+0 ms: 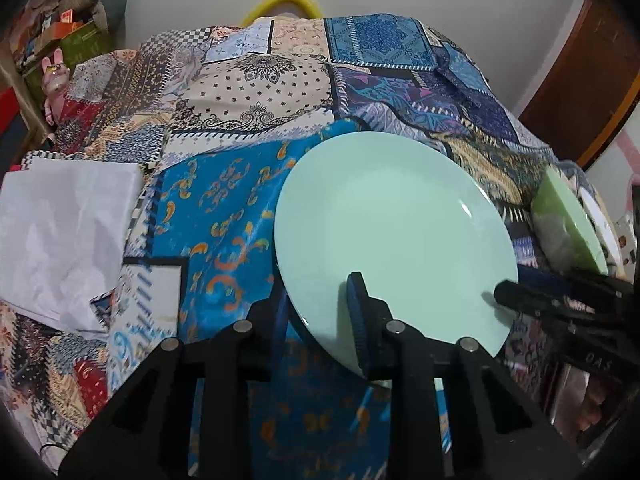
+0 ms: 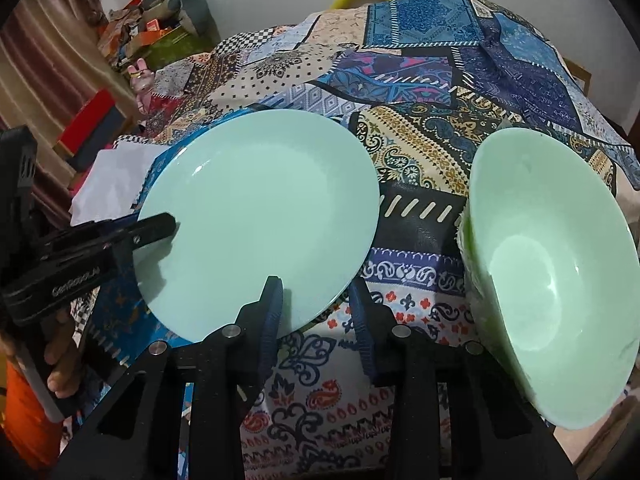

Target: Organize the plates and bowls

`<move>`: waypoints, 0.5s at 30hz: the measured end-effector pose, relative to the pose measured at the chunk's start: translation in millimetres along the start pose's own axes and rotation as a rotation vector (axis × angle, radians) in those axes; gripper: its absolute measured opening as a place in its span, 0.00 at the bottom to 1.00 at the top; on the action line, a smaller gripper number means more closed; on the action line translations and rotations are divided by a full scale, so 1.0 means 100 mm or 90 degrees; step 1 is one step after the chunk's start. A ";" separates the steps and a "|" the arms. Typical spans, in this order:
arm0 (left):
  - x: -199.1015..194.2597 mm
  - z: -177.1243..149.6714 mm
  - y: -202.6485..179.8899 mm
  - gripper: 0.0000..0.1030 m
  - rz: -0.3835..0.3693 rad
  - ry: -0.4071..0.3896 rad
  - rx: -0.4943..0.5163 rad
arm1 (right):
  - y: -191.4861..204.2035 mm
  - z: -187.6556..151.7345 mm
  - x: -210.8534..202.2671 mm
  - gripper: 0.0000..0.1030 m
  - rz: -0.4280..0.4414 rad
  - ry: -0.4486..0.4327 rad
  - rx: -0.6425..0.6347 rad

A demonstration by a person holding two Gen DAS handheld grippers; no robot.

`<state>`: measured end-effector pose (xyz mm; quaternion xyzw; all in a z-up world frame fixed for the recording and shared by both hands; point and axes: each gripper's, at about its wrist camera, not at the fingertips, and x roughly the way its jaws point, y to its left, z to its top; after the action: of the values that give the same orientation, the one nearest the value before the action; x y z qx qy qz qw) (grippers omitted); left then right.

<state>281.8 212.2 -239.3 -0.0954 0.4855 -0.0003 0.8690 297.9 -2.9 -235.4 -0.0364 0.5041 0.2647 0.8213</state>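
Note:
A pale green plate [image 1: 384, 216] [image 2: 256, 216] rests on the patchwork tablecloth [image 1: 248, 92]. My left gripper [image 1: 320, 286] is shut on its near rim, with one pad on top and the other below the edge. Seen from the right wrist view, the left gripper [image 2: 160, 228] comes in over the plate's left side, with a hand [image 2: 60, 360] behind it. My right gripper [image 2: 316, 284] is shut on the plate's near right rim, and its black finger [image 1: 508, 292] shows in the left wrist view. A green bowl [image 2: 552, 280] [image 1: 568, 220] stands just right of the plate, untouched.
White crumpled paper [image 1: 60, 232] [image 2: 108, 176] lies on the cloth left of the plate. A cluttered shelf with boxes [image 2: 140, 36] stands at the back left. A yellow ring [image 1: 284, 0] shows beyond the table's far edge, and a brown door [image 1: 580, 92] is at the right.

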 end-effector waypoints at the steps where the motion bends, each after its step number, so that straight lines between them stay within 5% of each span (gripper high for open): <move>1: -0.03 -0.05 0.00 0.27 0.004 0.003 0.004 | 0.01 -0.01 -0.01 0.31 0.003 0.002 -0.004; 15: -0.50 -0.66 0.09 0.27 0.020 0.029 0.006 | 0.26 -0.32 -0.13 0.30 0.058 0.042 -0.072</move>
<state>199.1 214.9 -232.6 -0.0839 0.5068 0.0090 0.8579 255.2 3.8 -234.5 -0.0684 0.5161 0.3285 0.7881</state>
